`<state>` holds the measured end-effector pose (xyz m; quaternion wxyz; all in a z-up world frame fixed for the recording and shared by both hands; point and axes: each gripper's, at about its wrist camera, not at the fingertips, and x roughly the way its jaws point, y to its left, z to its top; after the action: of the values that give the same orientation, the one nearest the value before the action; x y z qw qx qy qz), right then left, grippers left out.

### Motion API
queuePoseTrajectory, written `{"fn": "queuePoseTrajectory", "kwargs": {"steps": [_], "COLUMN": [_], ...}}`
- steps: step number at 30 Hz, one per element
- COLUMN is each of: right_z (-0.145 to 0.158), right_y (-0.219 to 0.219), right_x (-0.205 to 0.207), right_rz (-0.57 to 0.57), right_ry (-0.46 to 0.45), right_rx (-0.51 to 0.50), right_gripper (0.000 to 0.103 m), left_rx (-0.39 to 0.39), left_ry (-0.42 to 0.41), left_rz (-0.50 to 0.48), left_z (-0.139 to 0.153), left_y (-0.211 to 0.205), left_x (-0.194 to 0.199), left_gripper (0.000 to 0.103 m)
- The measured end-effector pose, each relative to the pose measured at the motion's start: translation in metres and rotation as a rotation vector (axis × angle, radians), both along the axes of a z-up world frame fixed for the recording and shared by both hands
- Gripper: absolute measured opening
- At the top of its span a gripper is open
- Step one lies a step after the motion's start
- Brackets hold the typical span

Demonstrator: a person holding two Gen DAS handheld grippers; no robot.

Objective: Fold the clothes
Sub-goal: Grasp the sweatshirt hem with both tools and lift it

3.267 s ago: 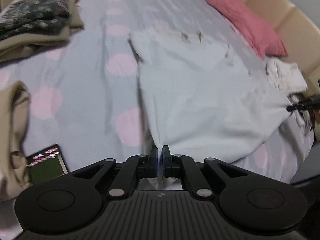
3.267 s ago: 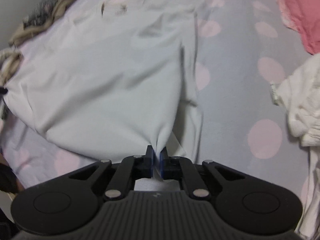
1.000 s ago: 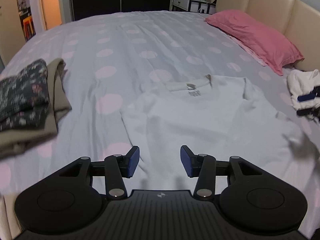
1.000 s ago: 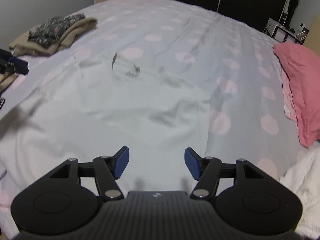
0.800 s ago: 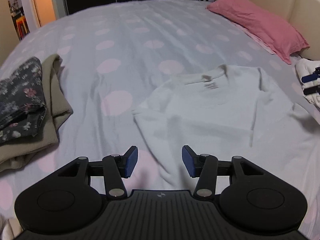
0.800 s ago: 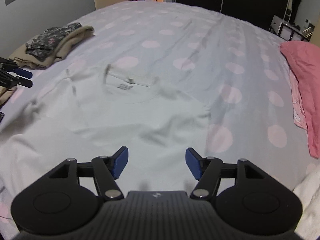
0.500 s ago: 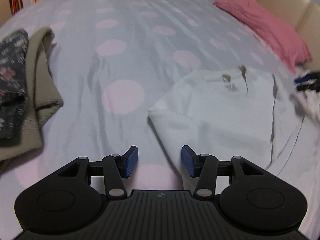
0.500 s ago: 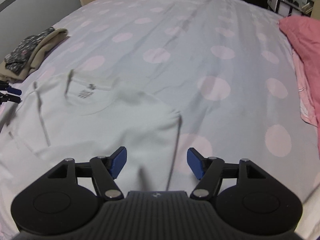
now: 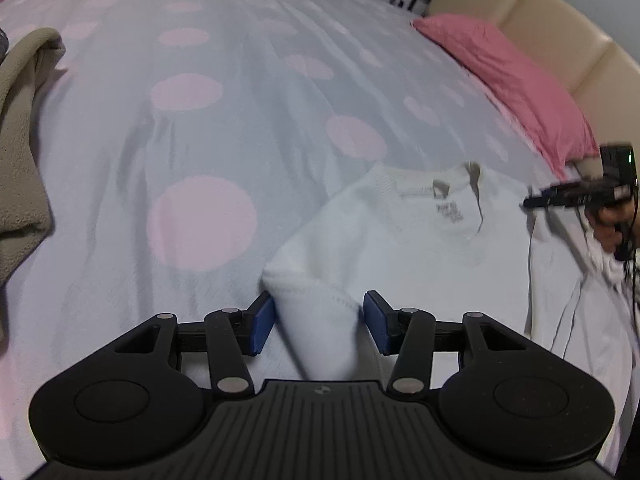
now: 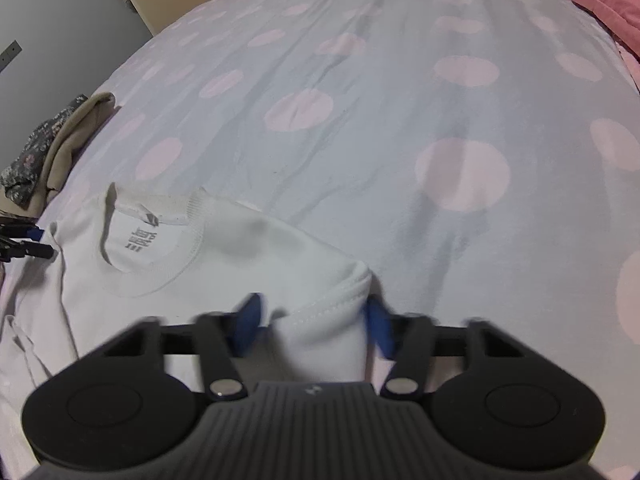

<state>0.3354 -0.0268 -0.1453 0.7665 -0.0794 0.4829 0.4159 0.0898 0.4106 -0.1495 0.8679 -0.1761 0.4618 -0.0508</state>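
A white T-shirt (image 9: 420, 232) is lying spread on a bed sheet (image 9: 240, 92) that is pale lilac with pink dots, its neck opening and printed label facing up and pointing toward the far side of the bed. The left gripper (image 9: 319, 322) is sitting low over one shoulder of the shirt with its blue pads (image 9: 262, 320) standing wide apart, and the folded sleeve end is lying between them without being pinched. The right gripper (image 10: 310, 322) is sitting the same way at the other shoulder, its blue pads (image 10: 378, 330) blurred but clearly spread wide, with the hemmed sleeve edge lying in the gap and not clamped. In the left wrist view the right gripper is showing at the far right edge over the shirt, held by a hand (image 9: 608, 226). In the right wrist view the tips of the left gripper are showing at the left edge, just beside the shirt's neck. A pink pillow (image 9: 508, 80) is lying against a beige padded headboard (image 9: 532, 12) at the right side of the bed. A stack of folded clothes (image 10: 52, 148), beige with a dark flowery piece on top, is resting on the sheet well apart from the shirt, toward the left.
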Motion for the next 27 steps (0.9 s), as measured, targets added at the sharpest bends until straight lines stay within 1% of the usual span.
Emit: {"fn": "queuePoseTrajectory", "kwargs": {"steps": [1, 2, 3, 4, 5, 6, 11, 14, 15, 17, 20, 23, 25, 26, 27], "right_z": [0.000, 0.000, -0.001, 0.000, 0.002, 0.004, 0.025, 0.044, 0.050, 0.066, 0.091, 0.109, 0.102, 0.096, 0.084], "right_y": [0.000, 0.001, 0.001, 0.000, -0.003, -0.006, -0.025, -0.036, -0.040, -0.049, -0.075, -0.115, -0.148, -0.165, -0.179], "right_x": [-0.001, -0.001, -0.002, -0.002, -0.001, -0.002, -0.011, -0.019, -0.022, -0.034, -0.067, -0.117, -0.156, -0.176, -0.193], "right_rz": [-0.002, -0.005, -0.007, -0.012, -0.020, -0.022, -0.020, -0.015, -0.010, 0.010, 0.063, 0.143, 0.180, 0.195, 0.200], "right_ry": [-0.007, -0.015, -0.022, -0.024, -0.021, -0.022, -0.046, -0.065, -0.072, -0.092, -0.134, -0.176, -0.164, -0.155, -0.138], "right_rx": [0.001, 0.002, 0.002, 0.010, 0.023, 0.038, 0.117, 0.159, 0.173, 0.213, 0.296, 0.388, 0.411, 0.418, 0.395], "right_gripper": [0.043, 0.037, 0.029, 0.024, 0.016, 0.013, 0.012, 0.012, 0.012, 0.012, 0.012, 0.012, 0.012, 0.012, 0.013], "left_rx": [-0.010, -0.021, -0.029, -0.035, -0.032, -0.030, -0.004, -0.003, 0.001, 0.016, 0.028, 0.019, 0.015, 0.031, 0.046], "left_ry": [-0.006, -0.002, 0.000, 0.000, -0.012, -0.023, -0.079, -0.128, -0.159, -0.233, -0.358, -0.445, -0.423, -0.385, -0.347], "left_rz": [0.017, 0.035, 0.050, 0.061, 0.055, 0.049, 0.045, 0.037, 0.021, -0.024, -0.110, -0.153, -0.204, -0.223, -0.241], "left_z": [0.000, 0.000, 0.000, 0.001, 0.004, 0.006, 0.024, 0.043, 0.051, 0.067, 0.089, 0.092, 0.076, 0.069, 0.062], "left_y": [0.001, 0.002, 0.002, 0.002, 0.000, -0.002, -0.004, -0.003, -0.005, -0.015, -0.031, -0.047, -0.061, -0.065, -0.069], "left_x": [0.001, 0.003, 0.005, 0.006, 0.006, 0.006, -0.006, -0.021, -0.029, -0.049, -0.096, -0.156, -0.193, -0.200, -0.207], "left_gripper": [0.037, 0.028, 0.025, 0.015, 0.010, 0.009, 0.006, 0.006, 0.006, 0.006, 0.006, 0.006, 0.008, 0.009, 0.010]}}
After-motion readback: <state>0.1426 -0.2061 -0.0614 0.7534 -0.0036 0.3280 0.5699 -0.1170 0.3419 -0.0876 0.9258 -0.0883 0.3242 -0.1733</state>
